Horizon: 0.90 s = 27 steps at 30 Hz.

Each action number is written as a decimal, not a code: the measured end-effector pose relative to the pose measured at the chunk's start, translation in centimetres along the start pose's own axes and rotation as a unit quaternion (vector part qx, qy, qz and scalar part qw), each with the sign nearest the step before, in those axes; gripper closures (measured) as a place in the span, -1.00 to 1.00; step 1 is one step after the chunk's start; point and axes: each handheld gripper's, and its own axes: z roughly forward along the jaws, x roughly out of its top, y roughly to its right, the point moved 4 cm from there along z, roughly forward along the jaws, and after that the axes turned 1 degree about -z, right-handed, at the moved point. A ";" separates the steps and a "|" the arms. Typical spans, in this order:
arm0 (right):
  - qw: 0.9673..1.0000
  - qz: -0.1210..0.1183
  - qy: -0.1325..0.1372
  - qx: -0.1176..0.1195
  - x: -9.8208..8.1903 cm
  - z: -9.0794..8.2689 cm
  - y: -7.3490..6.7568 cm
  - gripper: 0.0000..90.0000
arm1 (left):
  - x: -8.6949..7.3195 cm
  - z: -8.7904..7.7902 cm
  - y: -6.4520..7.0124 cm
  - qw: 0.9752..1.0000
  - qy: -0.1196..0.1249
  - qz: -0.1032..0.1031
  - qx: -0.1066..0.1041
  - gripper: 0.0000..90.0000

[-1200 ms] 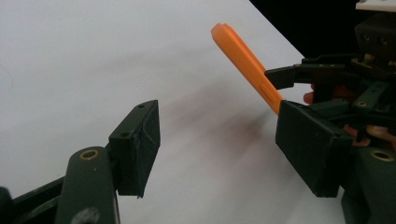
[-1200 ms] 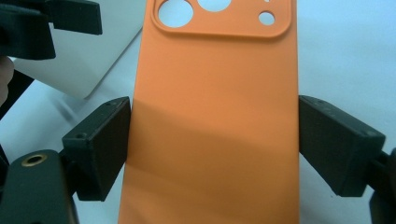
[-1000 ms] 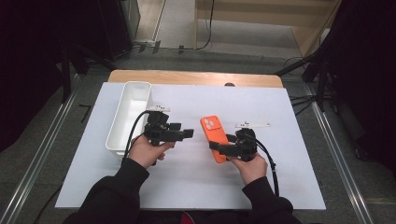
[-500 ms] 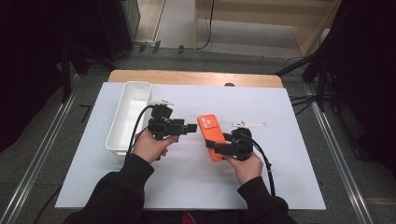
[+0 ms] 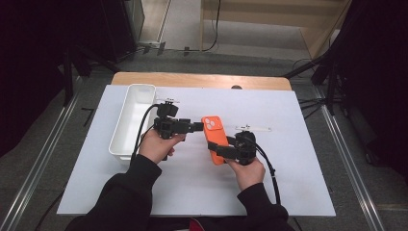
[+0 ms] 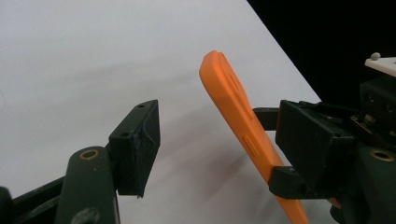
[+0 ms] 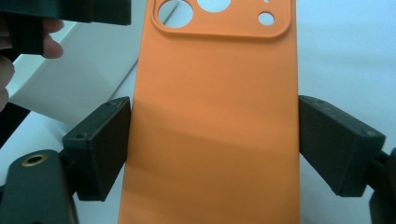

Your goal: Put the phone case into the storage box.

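Observation:
An orange phone case [image 5: 215, 137] with camera cut-outs is held tilted above the white table [image 5: 288, 183]. My right gripper [image 5: 220, 148] is shut on its lower half; in the right gripper view both pads press the long edges of the case [image 7: 215, 116], with the right gripper [image 7: 215, 140] centred on it. My left gripper [image 5: 198, 127] comes in from the left at the case's upper end and is open. In the left gripper view the case [image 6: 233, 116] stands edge-on between the jaws of the left gripper [image 6: 222, 140], close to the right jaw and well apart from the left one.
A long white bin [image 5: 130, 120] lies at the table's left, just behind the left hand. A wooden strip [image 5: 202, 79] runs along the far edge. Black cables trail from both grippers toward the person.
The right gripper has carried the case slightly left and away from the person. The left gripper has drifted a little farther from the person, and its jaws now straddle the case's upper end.

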 end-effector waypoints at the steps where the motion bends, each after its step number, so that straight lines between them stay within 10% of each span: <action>1: 1.000 -0.004 0.000 -0.002 0.0 0.1 -0.1 -0.70 | 0.1 0.1 0.0 1.000 0.003 -0.003 -0.002 -0.31; 27: 0.999 0.020 0.046 0.009 -0.1 1.3 -1.4 -0.70 | 1.6 1.8 0.2 0.999 0.017 -0.032 0.005 -0.13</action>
